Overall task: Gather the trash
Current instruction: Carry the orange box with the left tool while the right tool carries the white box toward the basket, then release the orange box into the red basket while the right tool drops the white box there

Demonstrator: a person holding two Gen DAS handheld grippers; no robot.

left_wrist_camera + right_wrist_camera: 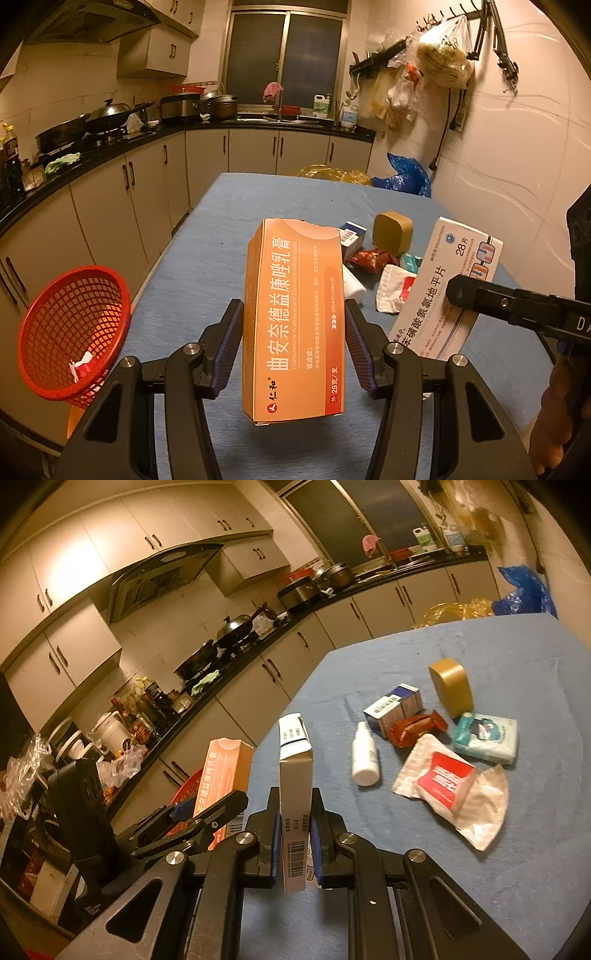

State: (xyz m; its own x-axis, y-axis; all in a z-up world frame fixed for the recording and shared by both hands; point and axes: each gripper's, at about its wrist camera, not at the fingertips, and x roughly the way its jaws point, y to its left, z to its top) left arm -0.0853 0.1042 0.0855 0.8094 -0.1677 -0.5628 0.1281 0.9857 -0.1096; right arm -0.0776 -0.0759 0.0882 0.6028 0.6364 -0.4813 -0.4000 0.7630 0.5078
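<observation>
1. Your left hand-held gripper (294,334) is pinching the orange medicine box (293,321); both pads press its long sides and the box is lifted clear of the blue-covered desk (192,258).
2. Your right hand-held gripper (294,834) is clamped on the white medicine box (294,794), held on edge with its barcode strip facing the camera, also off the desk.
3. In the left wrist view the white box sits just to the right of the orange one, the two apart.
4. The red basket (70,332) hangs past the desk's left edge, tilted with its mouth toward you, with a small red and white scrap lying in it.
5. Left on the desk in one loose cluster: a white bottle (365,755) lying flat, a blue and white carton (393,707), a crumpled red wrapper (415,729), a gold tin (451,686), a teal tissue pack (485,736) and a clear pouch with a red label (448,788).
</observation>
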